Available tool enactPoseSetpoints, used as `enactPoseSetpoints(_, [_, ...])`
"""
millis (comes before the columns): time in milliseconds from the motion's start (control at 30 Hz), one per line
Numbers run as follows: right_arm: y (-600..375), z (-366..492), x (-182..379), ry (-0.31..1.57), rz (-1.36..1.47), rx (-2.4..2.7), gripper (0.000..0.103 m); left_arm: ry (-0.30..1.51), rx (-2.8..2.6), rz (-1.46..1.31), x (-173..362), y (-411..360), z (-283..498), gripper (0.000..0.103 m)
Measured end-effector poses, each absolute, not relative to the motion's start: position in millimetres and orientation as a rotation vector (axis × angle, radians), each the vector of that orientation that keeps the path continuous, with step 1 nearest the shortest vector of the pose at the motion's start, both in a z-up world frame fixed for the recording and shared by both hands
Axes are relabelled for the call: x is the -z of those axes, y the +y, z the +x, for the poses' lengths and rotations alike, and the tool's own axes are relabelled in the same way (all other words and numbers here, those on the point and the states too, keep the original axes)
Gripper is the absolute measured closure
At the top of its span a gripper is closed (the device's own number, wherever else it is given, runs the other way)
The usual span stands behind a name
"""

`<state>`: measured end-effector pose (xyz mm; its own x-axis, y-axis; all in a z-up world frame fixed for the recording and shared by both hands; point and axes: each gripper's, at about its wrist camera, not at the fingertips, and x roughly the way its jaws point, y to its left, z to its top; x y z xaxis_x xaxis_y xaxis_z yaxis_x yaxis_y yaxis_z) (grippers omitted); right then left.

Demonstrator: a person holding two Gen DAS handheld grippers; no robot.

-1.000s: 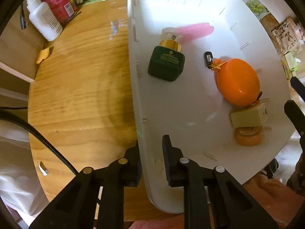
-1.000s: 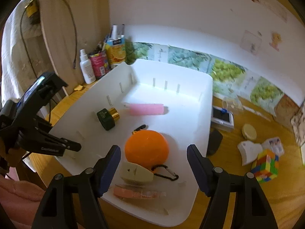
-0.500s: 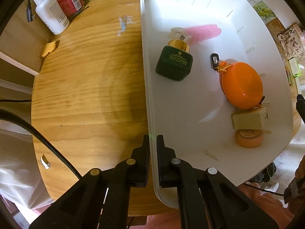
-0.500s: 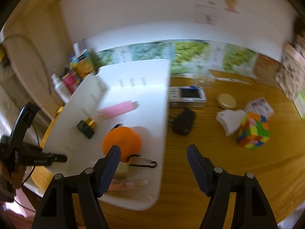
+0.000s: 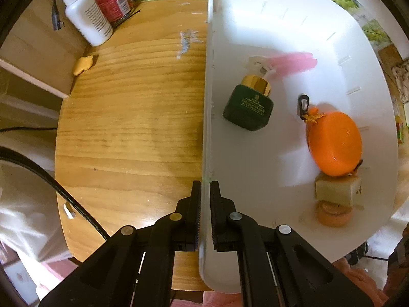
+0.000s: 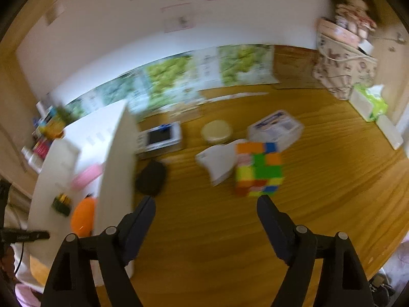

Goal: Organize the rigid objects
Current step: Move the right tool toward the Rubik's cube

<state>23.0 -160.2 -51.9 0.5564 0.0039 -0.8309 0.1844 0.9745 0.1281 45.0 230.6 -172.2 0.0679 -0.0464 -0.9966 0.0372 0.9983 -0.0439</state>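
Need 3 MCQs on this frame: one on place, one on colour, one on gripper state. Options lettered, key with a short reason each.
1. Where does the green bottle lie?
A. inside the white bin
B. on the bare wooden table
C. on top of the puzzle cube

2. What colour is the large rounded case in the bin?
A. blue
B. orange
C. black

3. How does the left gripper stand?
A. wide open over the table
B. shut on the green bottle
C. shut on the bin's side wall

Key: 1 A, the bottle lies on the bin floor beside a pink item. 2 B, the case is plainly orange in both views. 3 C, its two pads clamp the thin white wall between them, while the right gripper is empty, its jaws opening, over the table near the cube.
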Motion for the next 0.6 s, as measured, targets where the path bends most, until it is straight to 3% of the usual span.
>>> enactPoseSetpoints(600, [-234, 80, 105, 1.077, 0.241, 0.091, 0.021, 1.545, -0.176, -0.091, 178, 219, 55, 0.086])
